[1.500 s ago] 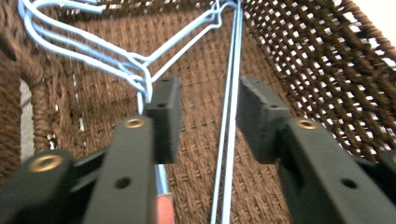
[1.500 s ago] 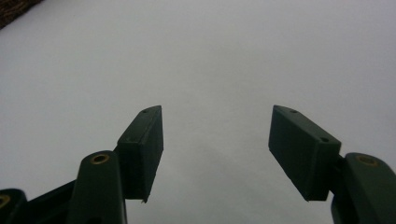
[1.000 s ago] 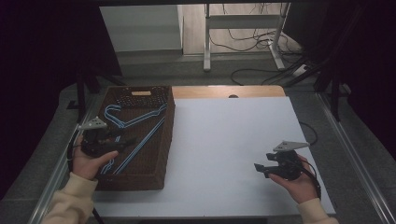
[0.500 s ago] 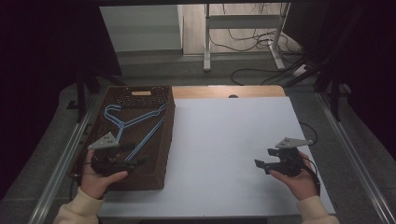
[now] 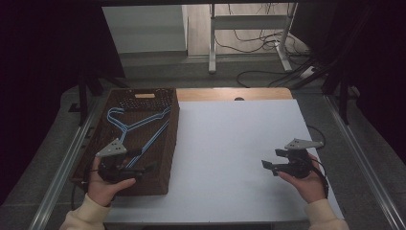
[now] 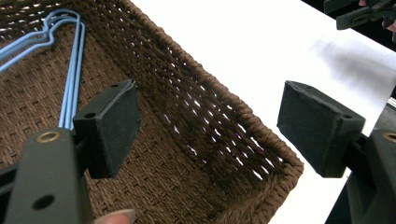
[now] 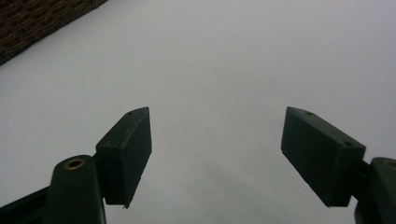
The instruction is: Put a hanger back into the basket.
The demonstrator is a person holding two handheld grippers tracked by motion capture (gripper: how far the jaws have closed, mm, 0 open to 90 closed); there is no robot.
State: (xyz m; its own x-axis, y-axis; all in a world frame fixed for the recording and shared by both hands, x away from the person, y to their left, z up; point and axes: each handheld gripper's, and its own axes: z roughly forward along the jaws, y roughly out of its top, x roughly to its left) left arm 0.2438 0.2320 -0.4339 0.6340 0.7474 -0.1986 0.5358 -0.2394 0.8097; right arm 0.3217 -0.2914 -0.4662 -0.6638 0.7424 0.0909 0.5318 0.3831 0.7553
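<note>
Left gripper view, left gripper (image 6: 210, 130) wide, empty, over basket (image 6: 205, 116) corner

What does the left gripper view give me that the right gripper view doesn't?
Left gripper view alone: the inside of the basket, its woven wall and near corner, the blue hangers lying on its floor, and the right gripper far off at the top edge.
Right gripper view alone: the right gripper's own open jaws from behind, over bare white table.
Both: a stretch of white table, some basket weave, and wide-open jaws with nothing between them; both pairs have just been opening.
</note>
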